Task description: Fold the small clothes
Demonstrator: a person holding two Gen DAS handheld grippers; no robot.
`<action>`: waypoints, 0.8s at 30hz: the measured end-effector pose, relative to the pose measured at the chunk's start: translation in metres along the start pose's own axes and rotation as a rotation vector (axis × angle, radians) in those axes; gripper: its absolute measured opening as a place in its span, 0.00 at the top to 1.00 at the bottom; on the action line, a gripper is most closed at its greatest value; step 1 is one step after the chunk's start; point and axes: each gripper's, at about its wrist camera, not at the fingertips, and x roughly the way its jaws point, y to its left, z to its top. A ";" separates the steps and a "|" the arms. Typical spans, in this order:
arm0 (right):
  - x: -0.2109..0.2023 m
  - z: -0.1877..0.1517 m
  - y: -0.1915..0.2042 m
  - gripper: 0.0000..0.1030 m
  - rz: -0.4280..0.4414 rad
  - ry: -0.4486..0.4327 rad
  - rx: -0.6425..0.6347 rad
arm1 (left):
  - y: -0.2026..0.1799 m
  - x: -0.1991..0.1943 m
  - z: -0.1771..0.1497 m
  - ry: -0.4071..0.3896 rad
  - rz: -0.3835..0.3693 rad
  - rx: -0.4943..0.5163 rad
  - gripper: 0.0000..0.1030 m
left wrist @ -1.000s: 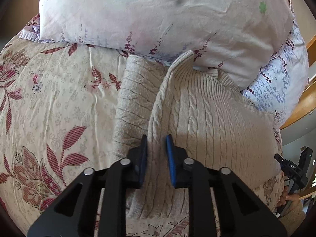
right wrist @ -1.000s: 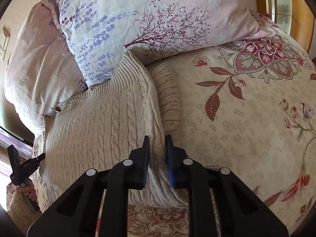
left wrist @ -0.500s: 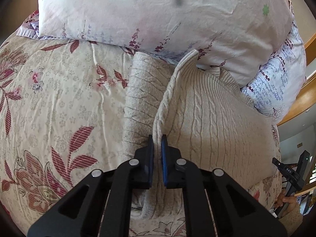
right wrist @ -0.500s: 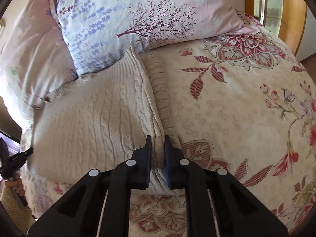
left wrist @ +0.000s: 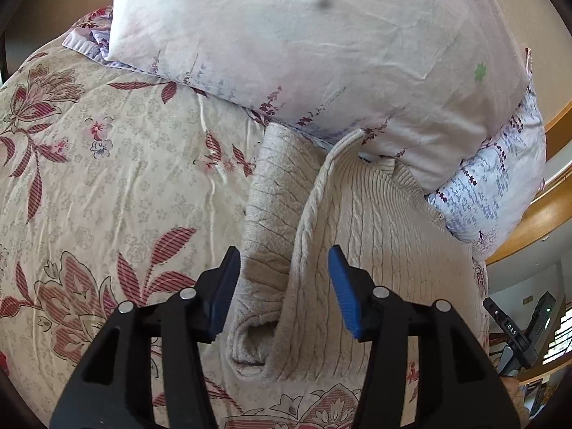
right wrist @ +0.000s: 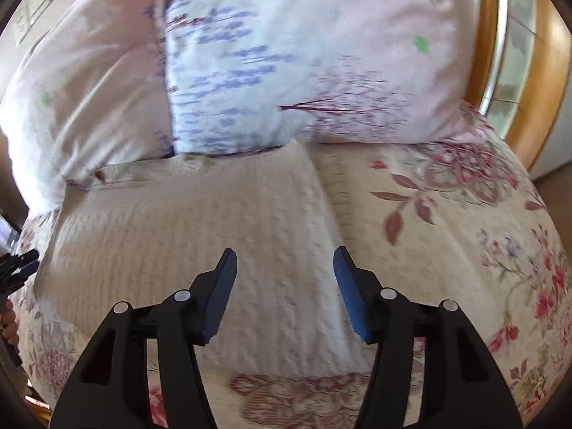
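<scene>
A cream cable-knit sweater [left wrist: 375, 250] lies on the flowered bedspread [left wrist: 107, 178], its top against the pillows. In the left wrist view its sleeve [left wrist: 275, 193] lies along its left side and the body's edge stands up in a fold. My left gripper [left wrist: 282, 279] is open, its jaws either side of that fold and the sleeve cuff, holding nothing. In the blurred right wrist view the sweater [right wrist: 200, 236] lies flat, and my right gripper [right wrist: 284, 282] is open above its right edge, empty.
Two flowered pillows [left wrist: 321, 46] [right wrist: 286, 64] lie at the head of the bed behind the sweater. A wooden headboard [right wrist: 543, 71] curves at the right. The other gripper shows at the frame edges [left wrist: 518, 325] [right wrist: 18, 268].
Both grippers were shut on the sweater's side edges half a second ago and have opened wide, letting go. The right view has swung and blurred; the sweater's right edge now lies flat.
</scene>
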 end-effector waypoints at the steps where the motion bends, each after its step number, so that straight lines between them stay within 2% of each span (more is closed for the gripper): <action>1: 0.004 0.000 0.007 0.44 0.010 0.011 -0.017 | 0.002 -0.001 0.002 -0.002 -0.005 -0.016 0.49; 3: 0.012 -0.002 0.020 0.44 0.021 0.042 -0.049 | 0.007 0.001 0.005 0.004 -0.011 -0.052 0.44; 6: 0.023 -0.005 0.032 0.44 0.033 0.081 -0.069 | 0.011 0.011 0.011 0.036 -0.024 -0.087 0.43; 10: 0.030 -0.011 0.038 0.40 0.039 0.109 -0.084 | 0.016 0.027 0.014 0.078 -0.105 -0.164 0.43; 15: 0.031 -0.014 0.035 0.38 0.047 0.122 -0.082 | 0.019 0.033 0.016 0.060 -0.160 -0.217 0.42; 21: 0.034 -0.017 0.038 0.34 0.051 0.123 -0.083 | 0.009 0.043 0.014 0.057 -0.126 -0.175 0.57; 24: 0.036 -0.018 0.040 0.32 0.051 0.122 -0.089 | 0.002 0.047 0.013 0.066 -0.110 -0.158 0.58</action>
